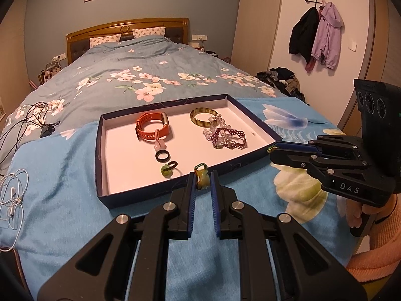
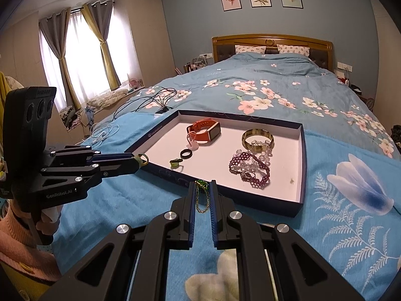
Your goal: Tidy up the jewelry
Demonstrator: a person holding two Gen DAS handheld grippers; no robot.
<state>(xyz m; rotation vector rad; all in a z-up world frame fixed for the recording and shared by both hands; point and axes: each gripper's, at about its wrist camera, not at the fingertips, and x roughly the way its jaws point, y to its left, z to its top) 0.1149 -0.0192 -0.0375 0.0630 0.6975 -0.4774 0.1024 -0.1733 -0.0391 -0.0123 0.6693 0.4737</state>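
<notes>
A jade pendant (image 1: pixel 201 179) is pinched by the left gripper (image 1: pixel 202 183); only the right wrist view shows the green chain (image 2: pixel 202 197) pinched by the right gripper (image 2: pixel 202 188).

My fingers (image 1: pixel 191 200) are matt black plastic with ribbed blue pads, and shiny metal bolts at the joints. Left gripper (image 1: pixel 201 183) pinches a glossy yellow-green pendant (image 1: pixel 201 178), jade-looking, on a woven green cord. Right gripper (image 2: pixel 202 195) has a fine metal chain (image 2: pixel 202 198) with a shiny green stone. The tray (image 1: pixel 100 150) looks like cardboard, matt white inside, dark blue walls. In it: a matt orange rubbery watch strap (image 1: pixel 150 130), a polished bangle (image 1: pixel 204 117), clear glassy beads (image 2: pixel 260 150), a smooth black ring (image 1: pixel 163 156). The blanket (image 1: pixel 62 200) is fuzzy cloth. The headboard (image 2: pixel 273 40) is glossy wood.
</notes>
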